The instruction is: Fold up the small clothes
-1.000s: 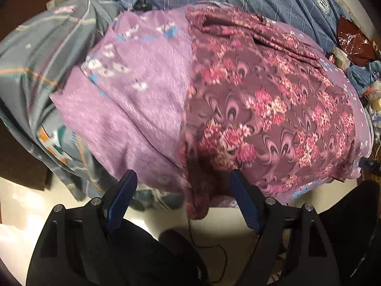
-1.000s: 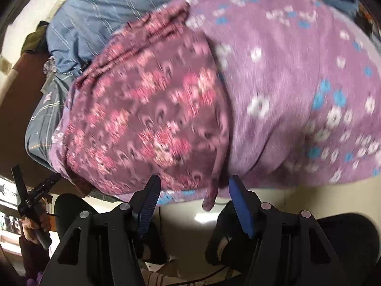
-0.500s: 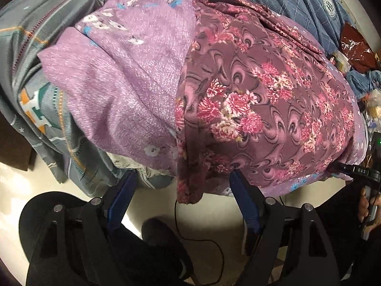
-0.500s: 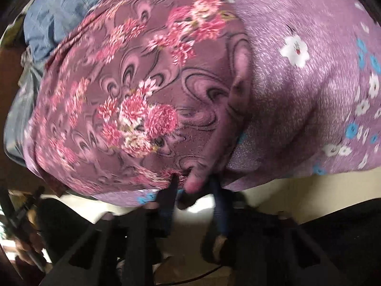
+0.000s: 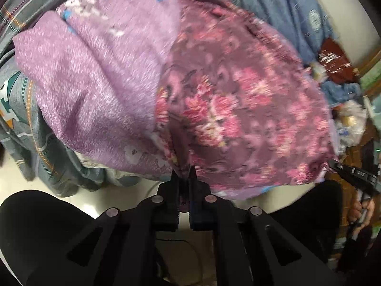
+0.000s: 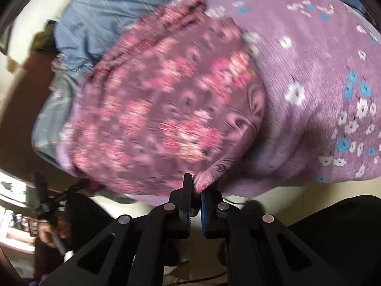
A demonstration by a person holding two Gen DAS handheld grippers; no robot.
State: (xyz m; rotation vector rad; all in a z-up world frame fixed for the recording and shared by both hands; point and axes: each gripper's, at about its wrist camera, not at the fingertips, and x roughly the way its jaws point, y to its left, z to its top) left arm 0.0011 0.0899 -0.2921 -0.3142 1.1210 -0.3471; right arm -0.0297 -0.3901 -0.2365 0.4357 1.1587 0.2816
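A maroon floral garment (image 5: 238,100) lies spread over a lilac flowered blanket (image 5: 100,71) on the bed. My left gripper (image 5: 183,174) is shut on the garment's near left corner at the bed's edge. In the right wrist view the same garment (image 6: 166,109) fills the middle, with the lilac blanket (image 6: 321,71) to its right. My right gripper (image 6: 195,186) is shut on the garment's near right corner. Both views are motion-blurred.
A blue striped sheet (image 5: 273,4) lies behind the garment. A grey patterned quilt (image 5: 21,109) hangs at the left. Bags and clutter (image 5: 343,100) sit at the right. The pale floor (image 5: 133,190) and my dark-clad legs (image 5: 47,238) are below.
Both grippers went from open to shut. The right closed first on the garment's right corner, then the left closed on the left corner. Both views now blur with motion.
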